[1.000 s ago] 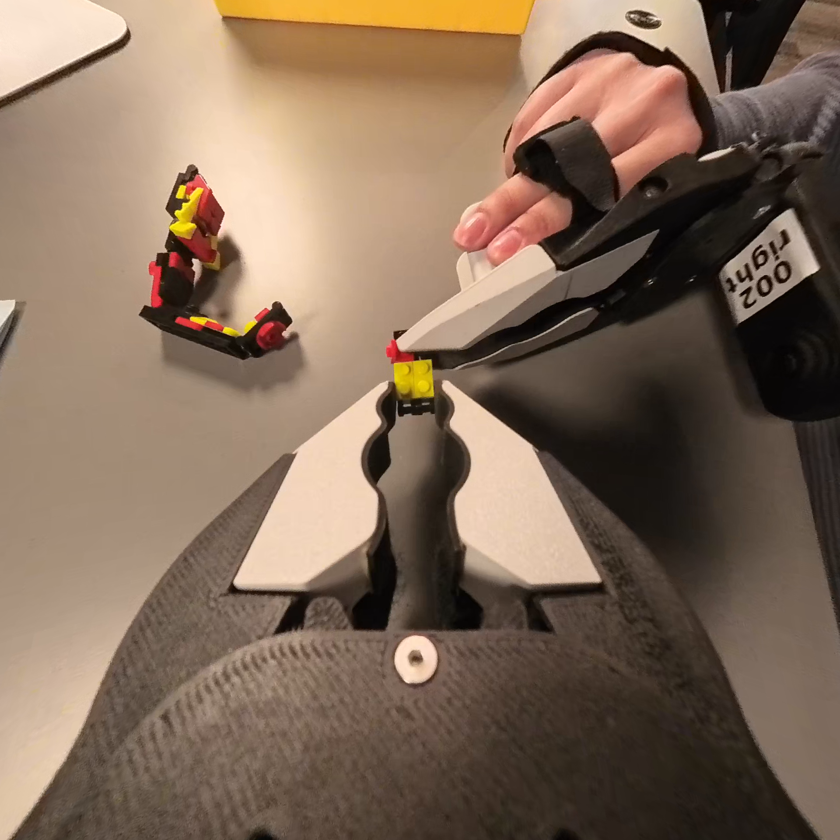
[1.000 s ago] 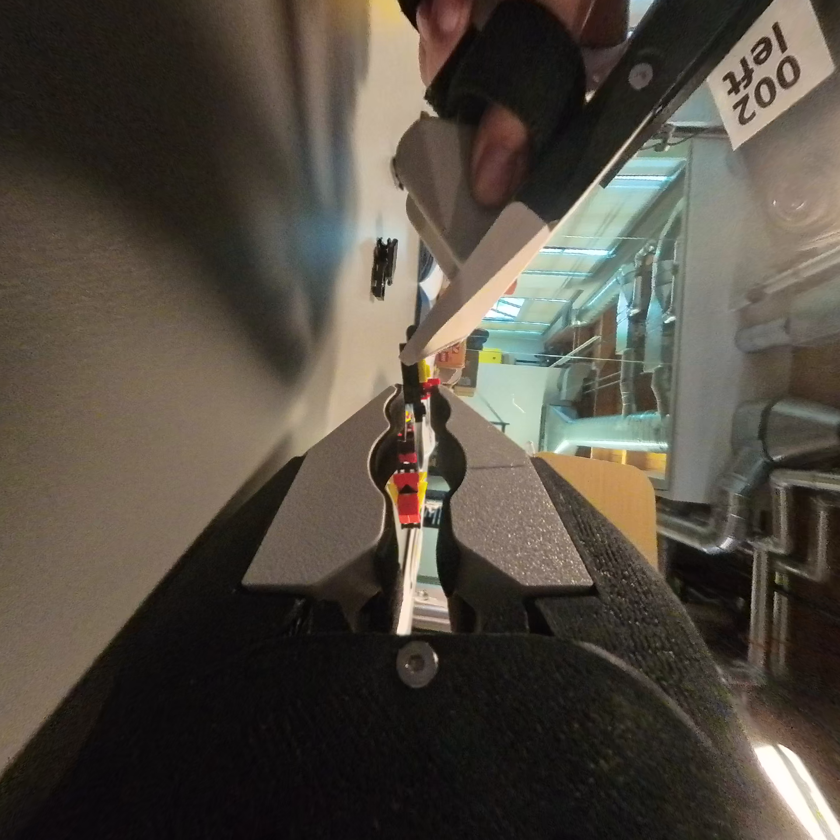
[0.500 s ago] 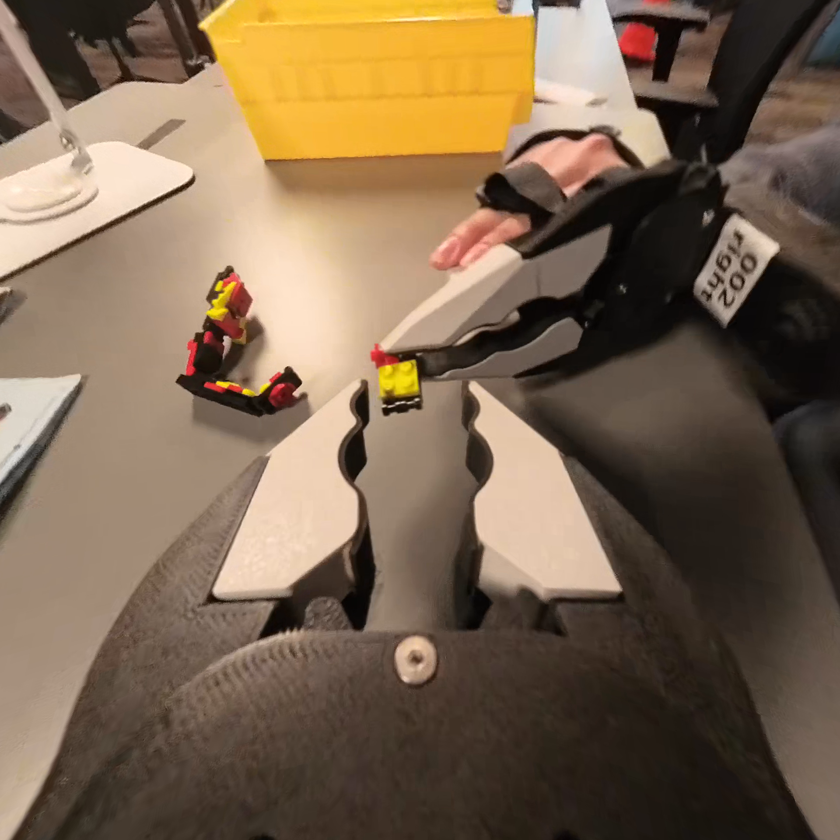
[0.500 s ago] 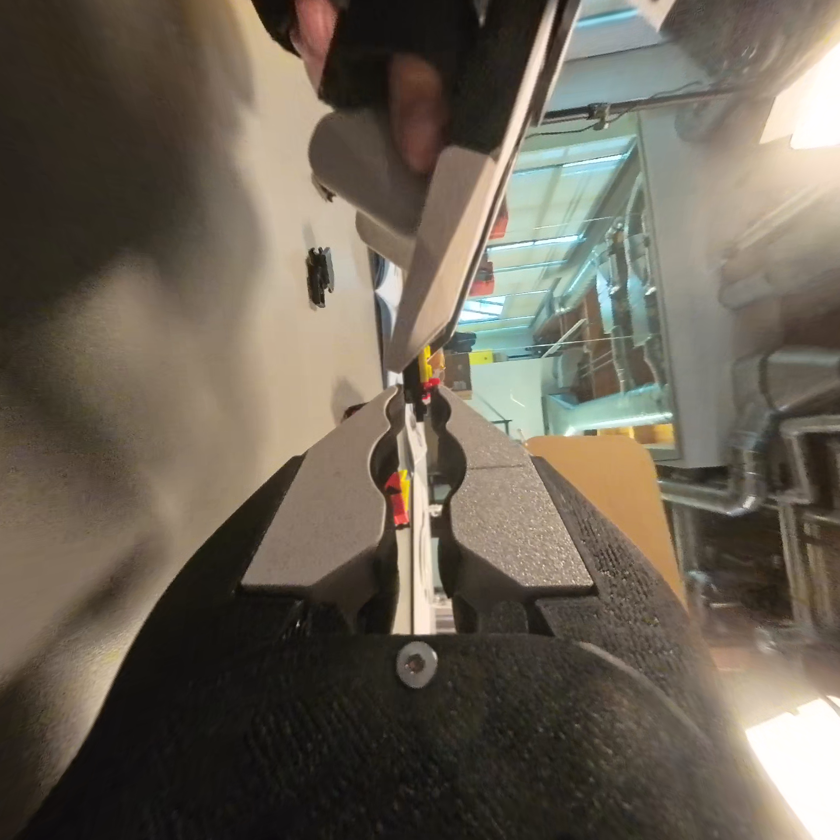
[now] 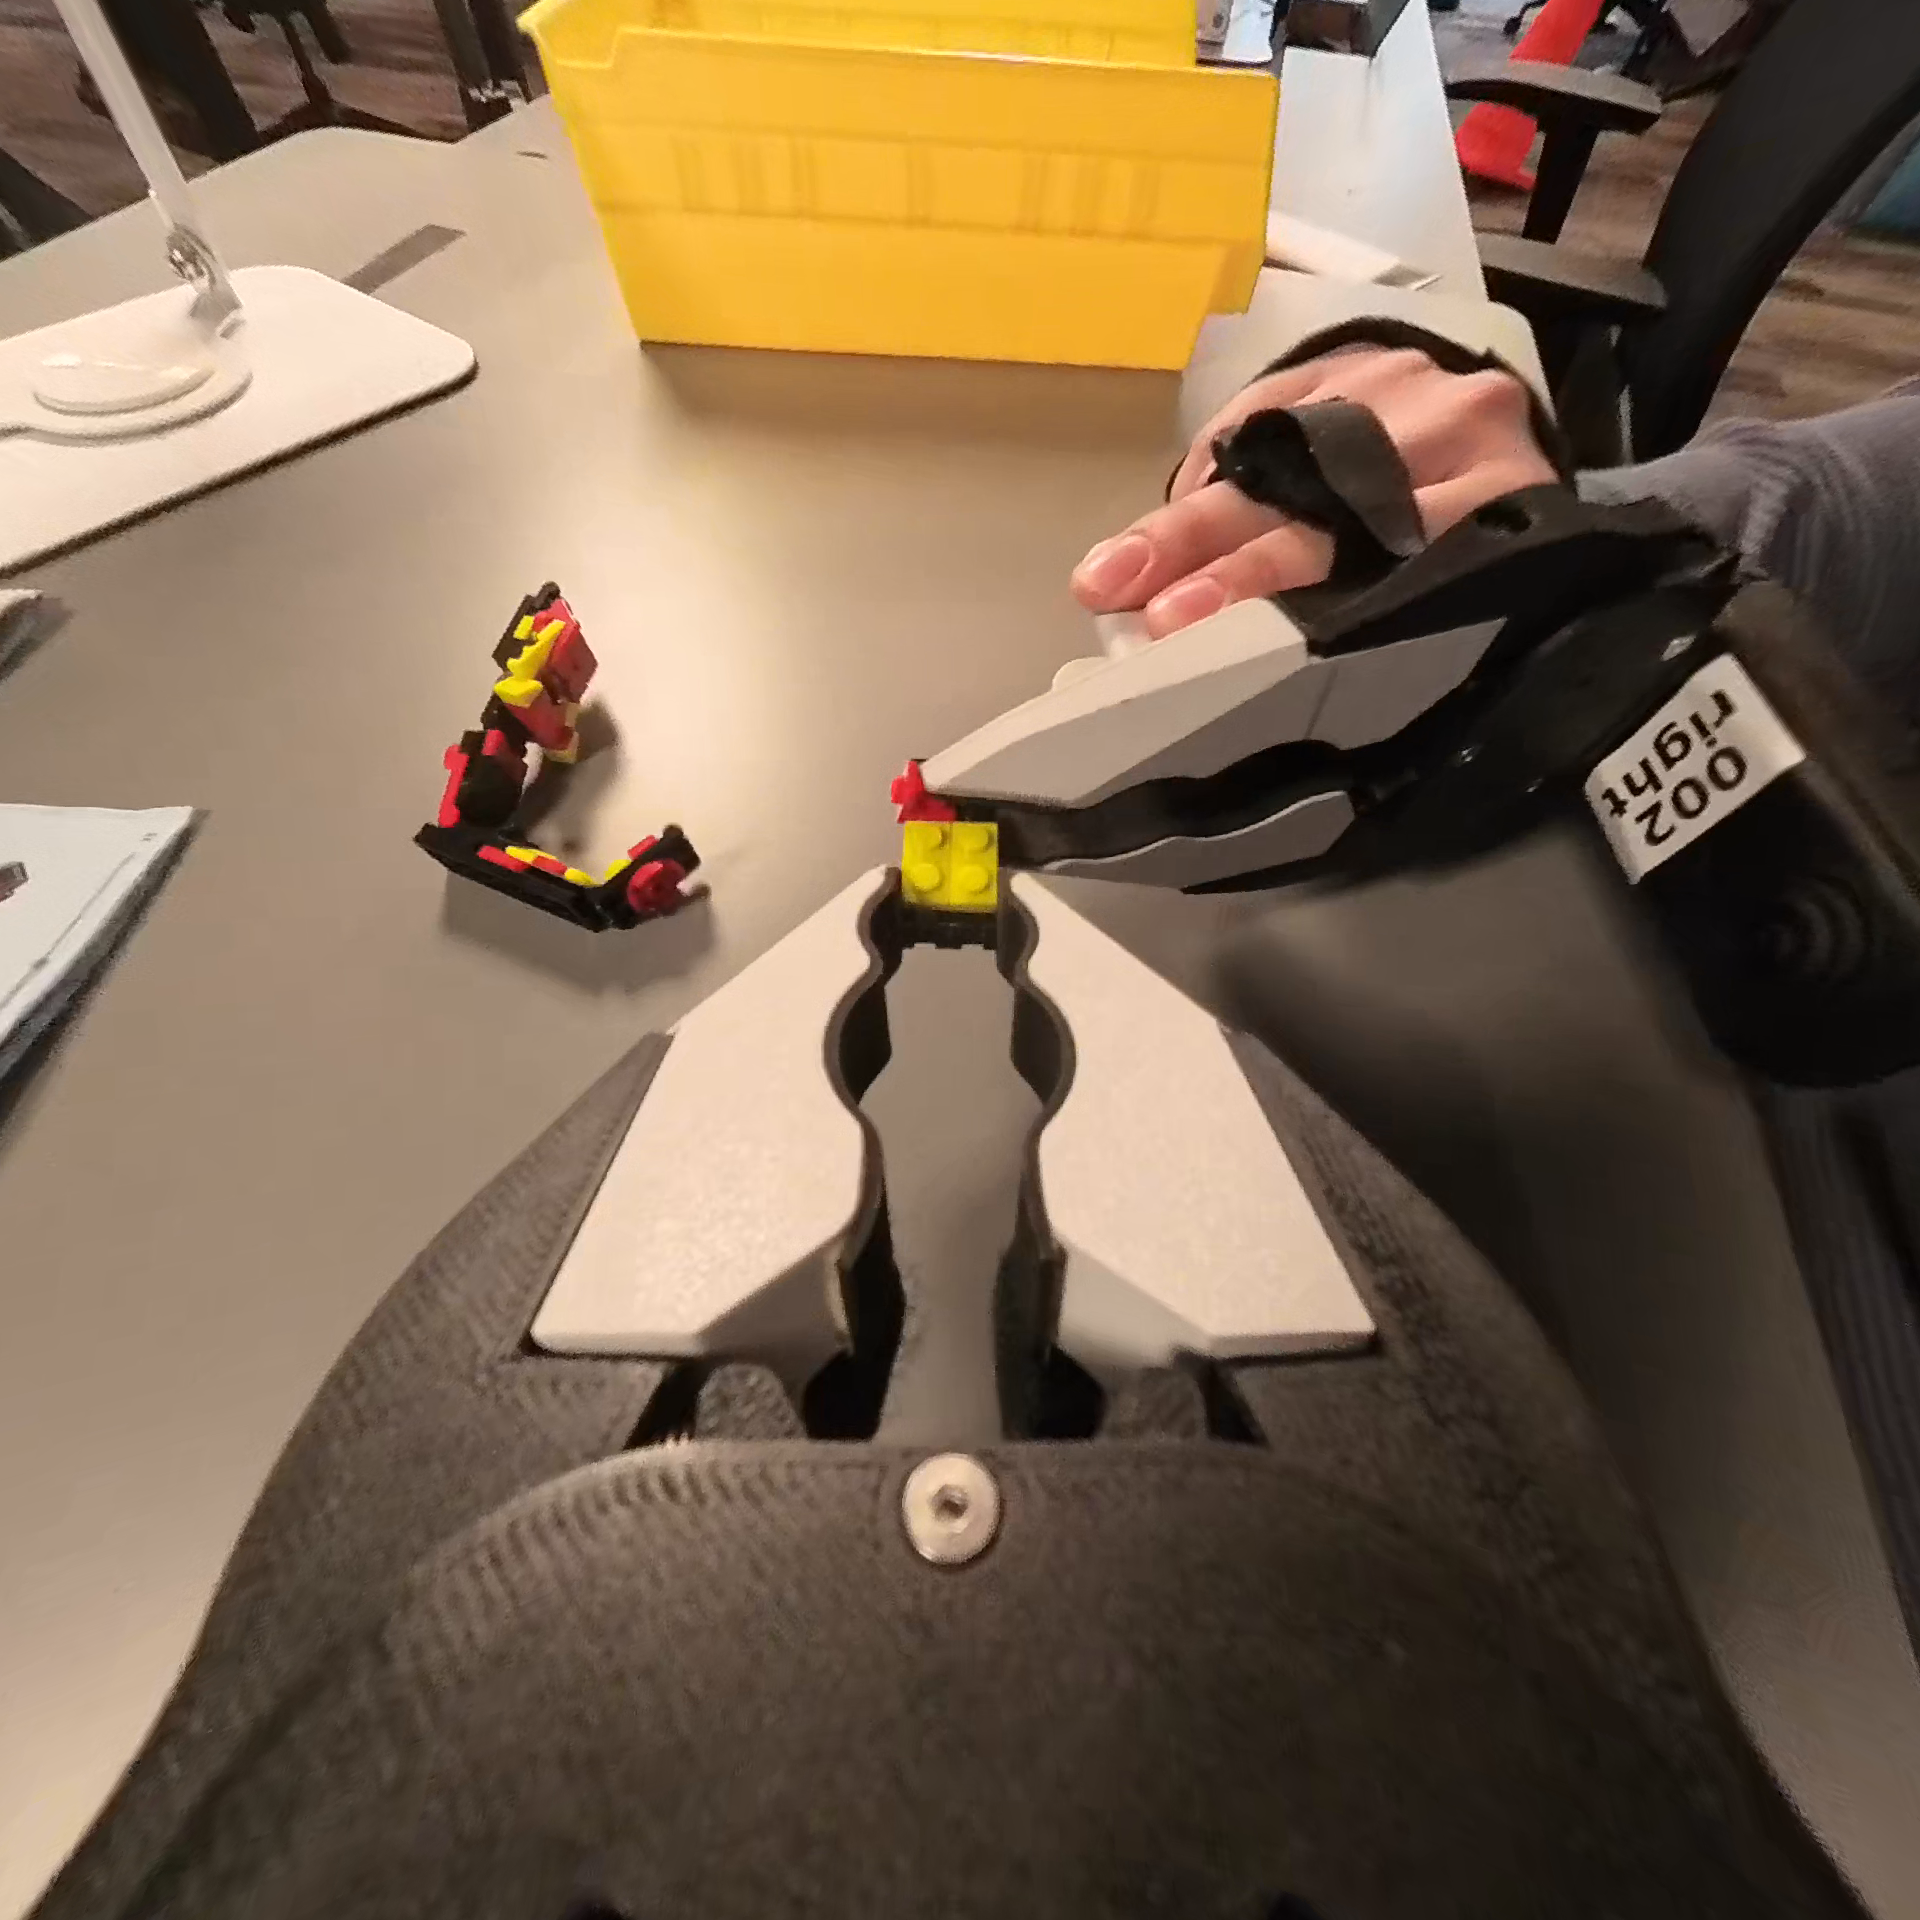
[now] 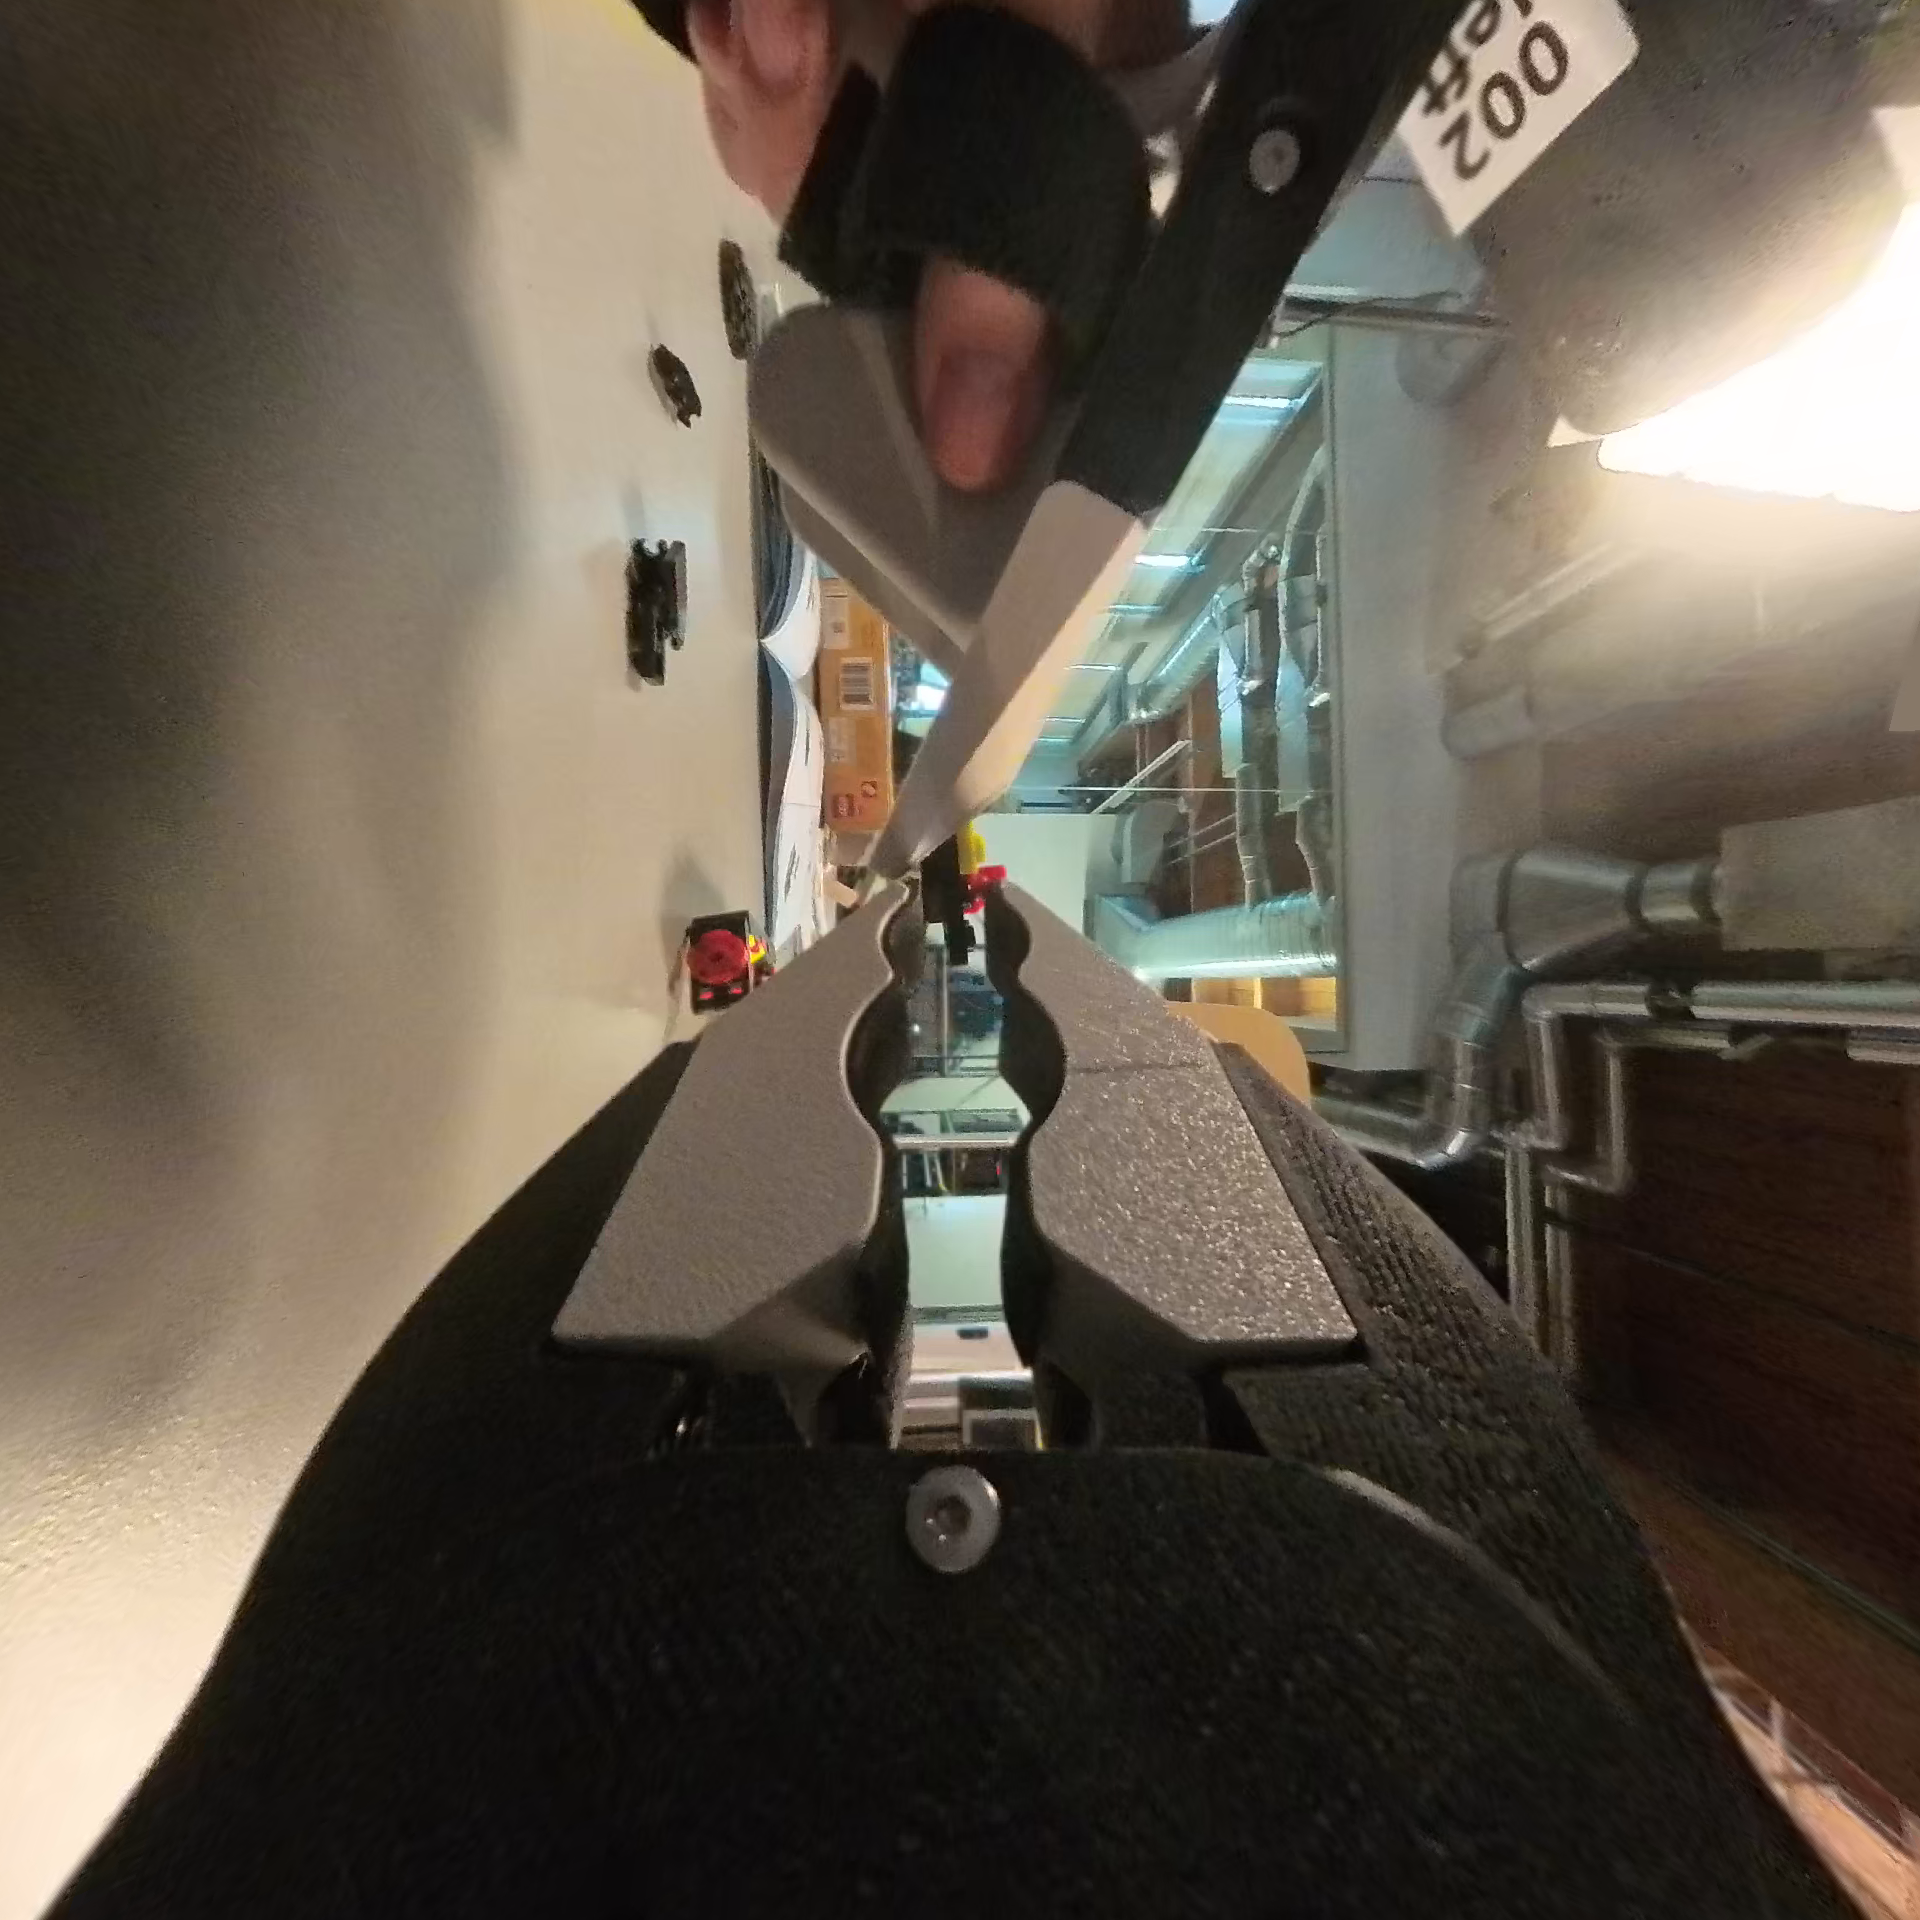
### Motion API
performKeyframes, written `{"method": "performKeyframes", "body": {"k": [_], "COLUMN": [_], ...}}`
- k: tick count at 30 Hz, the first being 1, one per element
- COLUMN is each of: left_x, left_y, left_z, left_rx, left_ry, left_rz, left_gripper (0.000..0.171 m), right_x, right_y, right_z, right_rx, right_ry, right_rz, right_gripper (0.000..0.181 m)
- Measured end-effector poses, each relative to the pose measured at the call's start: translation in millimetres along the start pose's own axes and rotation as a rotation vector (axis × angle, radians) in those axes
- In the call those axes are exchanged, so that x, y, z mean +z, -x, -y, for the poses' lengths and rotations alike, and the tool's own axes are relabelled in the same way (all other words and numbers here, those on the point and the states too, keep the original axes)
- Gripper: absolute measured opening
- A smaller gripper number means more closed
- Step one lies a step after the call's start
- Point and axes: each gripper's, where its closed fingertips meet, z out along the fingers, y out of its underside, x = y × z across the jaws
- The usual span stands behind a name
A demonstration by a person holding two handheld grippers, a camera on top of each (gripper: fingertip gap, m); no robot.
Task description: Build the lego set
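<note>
A small lego piece (image 5: 951, 868), yellow on a black base with a red stud, is held above the grey table (image 5: 831, 582). My left gripper (image 5: 948, 914) is shut on its black base from below. My right gripper (image 5: 935, 821) comes in from the right and is shut on its upper part, by the red stud. In the right wrist view my right gripper (image 6: 951, 904) pinches the same piece (image 6: 951, 878), and the left gripper's finger (image 6: 987, 717) reaches down to it. A larger red, black and yellow lego assembly (image 5: 551, 779) lies on the table to the left.
A yellow bin (image 5: 914, 177) stands at the back of the table. A white lamp base (image 5: 208, 384) and a paper booklet (image 5: 73, 894) lie at the left. Loose black pieces (image 6: 655, 608) lie on the table. An office chair (image 5: 1621, 239) is at the right. My two grippers' fingertips are within a few centimetres of each other.
Half a second ago my left jaws stood wider apart with the piece held by the right gripper alone. Now the left jaws have closed on its base. The right gripper kept its hold.
</note>
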Motion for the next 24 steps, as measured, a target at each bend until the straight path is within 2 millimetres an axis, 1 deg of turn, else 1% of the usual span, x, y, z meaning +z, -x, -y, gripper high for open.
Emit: {"method": "performKeyframes", "body": {"k": [4, 10, 18, 23, 24], "left_x": [0, 1, 6, 7, 8], "left_y": [2, 3, 3, 8, 9], "left_z": [0, -4, -15, -19, -19], "left_rx": [0.118, 0.169, 0.128, 0.07, 0.066], "left_ry": [0.021, 0.044, 0.079, 0.087, 0.082], "left_rz": [0.063, 0.095, 0.065, 0.054, 0.056], "left_gripper": [0.015, 0.015, 0.016, 0.016, 0.016], "right_x": [0, 0, 0, 4, 4], "right_y": [1, 8, 19, 24, 25], "right_z": [0, 0, 0, -1, -1], "right_rx": [-0.026, 0.012, 0.034, 0.138, 0.153], "right_ry": [0.005, 0.007, 0.001, 0.004, 0.004], "right_rz": [0.011, 0.07, 0.148, 0.162, 0.171], "right_gripper": [0.009, 0.008, 0.008, 0.011, 0.015]}}
